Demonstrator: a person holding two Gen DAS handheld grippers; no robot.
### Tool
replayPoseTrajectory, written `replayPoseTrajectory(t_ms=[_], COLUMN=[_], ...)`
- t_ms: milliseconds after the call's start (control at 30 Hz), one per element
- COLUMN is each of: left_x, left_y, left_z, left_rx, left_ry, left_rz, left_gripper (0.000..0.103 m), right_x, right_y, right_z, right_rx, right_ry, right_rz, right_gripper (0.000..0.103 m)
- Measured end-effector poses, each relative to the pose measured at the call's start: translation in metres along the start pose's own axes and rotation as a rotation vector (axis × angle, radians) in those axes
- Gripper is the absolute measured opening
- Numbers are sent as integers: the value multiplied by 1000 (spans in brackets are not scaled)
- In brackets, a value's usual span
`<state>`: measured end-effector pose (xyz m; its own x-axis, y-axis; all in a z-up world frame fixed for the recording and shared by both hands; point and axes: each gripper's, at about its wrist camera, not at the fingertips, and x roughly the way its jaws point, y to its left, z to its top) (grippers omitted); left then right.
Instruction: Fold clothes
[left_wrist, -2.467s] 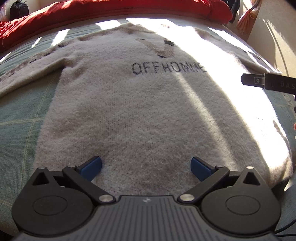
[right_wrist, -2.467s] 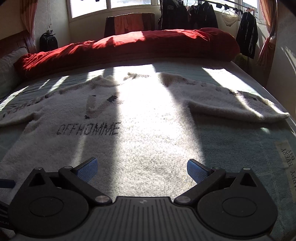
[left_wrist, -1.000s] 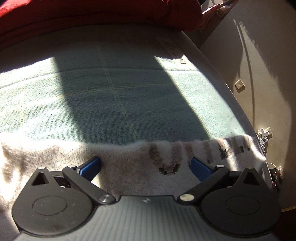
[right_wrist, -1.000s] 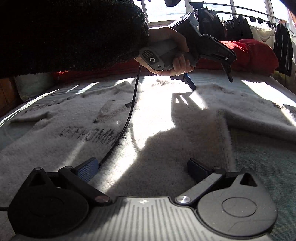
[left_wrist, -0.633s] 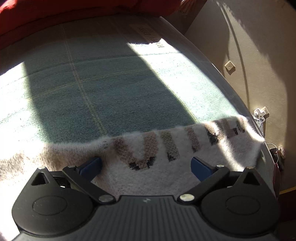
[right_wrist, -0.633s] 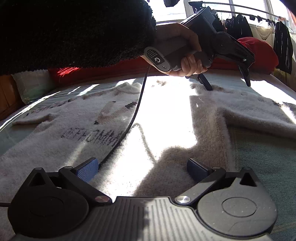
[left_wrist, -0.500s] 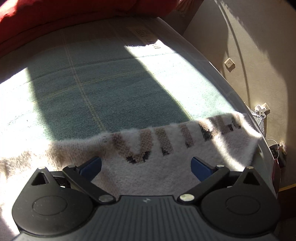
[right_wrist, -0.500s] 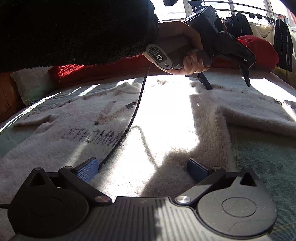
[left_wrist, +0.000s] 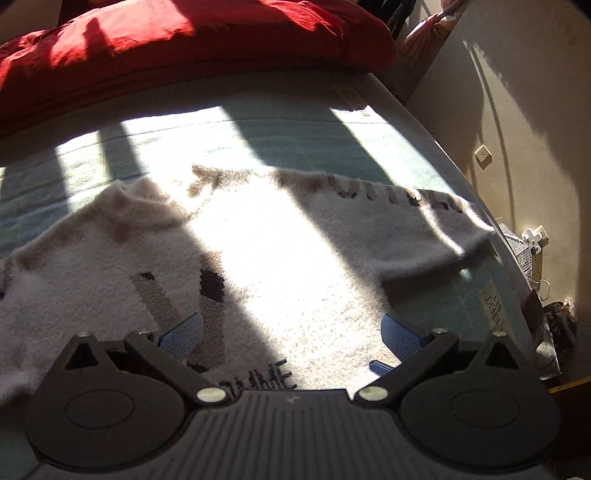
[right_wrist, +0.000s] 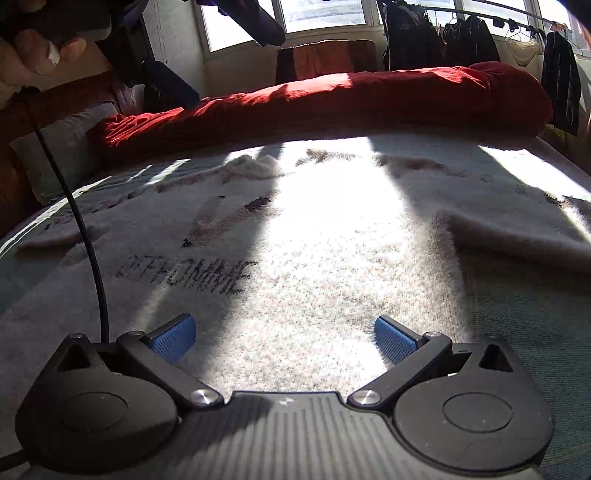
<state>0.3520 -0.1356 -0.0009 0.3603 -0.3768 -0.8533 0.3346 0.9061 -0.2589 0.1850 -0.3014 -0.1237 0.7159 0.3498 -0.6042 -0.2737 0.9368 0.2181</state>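
Sweater (left_wrist: 295, 266) sleeve (left_wrist: 424, 229) reaches the bed (left_wrist: 424, 147) edge; both fingers spread.

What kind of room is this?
Probably a bedroom: a fuzzy cream knitted sweater lies spread on a bed with a pale green cover, a rumpled red duvet sits behind it, and dark clothes hang on a rail by the window.

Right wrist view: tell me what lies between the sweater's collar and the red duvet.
Only a bare strip of the green bedspread separates the collar from the red duvet.
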Motion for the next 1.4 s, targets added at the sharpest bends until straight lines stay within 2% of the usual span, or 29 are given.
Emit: replayPoseTrajectory(t_ms=[133,267,300,567,667,700,800,1000,1267,1333,1400], left_x=[-19,-19,-17,0,2,0,-6,-17,1,-3,-13], left_y=[32,55,59,61,56,52,52,75,103,110,120], left_z=[-50,-92,-109,-197,-216,-222,-222,-208,-211,-211,-206], left_rx=[-79,-177,-188,-243,-235,-199,-179,-243,-287,-288,-291], left_ry=[-48,-55,-61,-59,-52,-59,-78,-134,-111,-123,-152], left_rz=[42,33,51,120,122,135,138,104,47,16,17], left_gripper=[102,102,102,102,102,102,102,102,102,102,102], right_x=[-26,-50,-55,-81,-84,-85,-90,-86,-38,-30,-24], right_y=[9,20,23,54,61,63,68,69,66,66,66], right_z=[10,21,23,21,15,15,18,22,-2,-7,-10], right_rx=[-28,-36,-27,62,81,78,53,58,67,64,56], right_ry=[46,64,67,125,180,192,202,248,409,436,453], right_rz=[-41,-55,-62,-112,-146,-148,-154,-136,-158,-168,-180], right_gripper=[103,103,103,103,103,103,103,103,103,103,103])
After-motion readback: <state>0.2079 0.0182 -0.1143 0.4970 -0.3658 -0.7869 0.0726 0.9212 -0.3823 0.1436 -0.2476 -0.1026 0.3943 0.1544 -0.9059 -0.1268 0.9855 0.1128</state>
